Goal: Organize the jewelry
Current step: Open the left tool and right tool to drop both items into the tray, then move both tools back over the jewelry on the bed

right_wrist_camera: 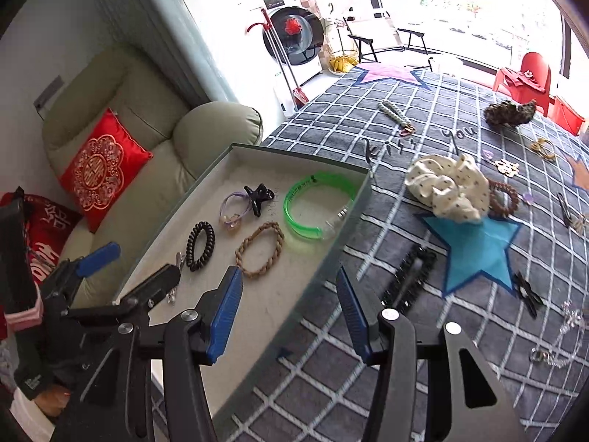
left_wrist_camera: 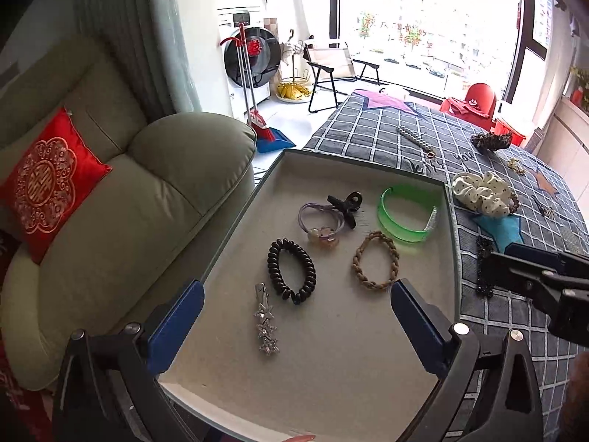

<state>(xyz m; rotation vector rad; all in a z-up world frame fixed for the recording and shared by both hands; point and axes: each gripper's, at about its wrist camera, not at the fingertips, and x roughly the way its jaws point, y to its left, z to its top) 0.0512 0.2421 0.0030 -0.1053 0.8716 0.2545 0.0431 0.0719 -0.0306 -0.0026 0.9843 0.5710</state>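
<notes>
A shallow grey box [left_wrist_camera: 368, 169] [right_wrist_camera: 235, 149] lies on the bed and holds a green bangle [left_wrist_camera: 405, 217] [right_wrist_camera: 318, 208], a braided band [left_wrist_camera: 375, 259] [right_wrist_camera: 259, 250], a black coil tie [left_wrist_camera: 291, 270] [right_wrist_camera: 200, 245], a purple tie [left_wrist_camera: 318, 223], a black claw clip [left_wrist_camera: 344, 204] and a star clip [left_wrist_camera: 265, 326]. My left gripper [left_wrist_camera: 294, 328] [right_wrist_camera: 140, 269] is open and empty over the box's near end. My right gripper [right_wrist_camera: 289, 315] is open and empty above the box's right wall; its fingers [left_wrist_camera: 522, 270] show at the right in the left wrist view.
On the checked bedspread [right_wrist_camera: 368, 125] lie a dotted white scrunchie [right_wrist_camera: 449, 184], a black comb clip [right_wrist_camera: 408, 281], a pearl clip [right_wrist_camera: 395, 114], a dark scrunchie [right_wrist_camera: 510, 112] and several small pieces at the right. A green sofa [left_wrist_camera: 129, 202] with a red cushion [left_wrist_camera: 44, 184] stands left.
</notes>
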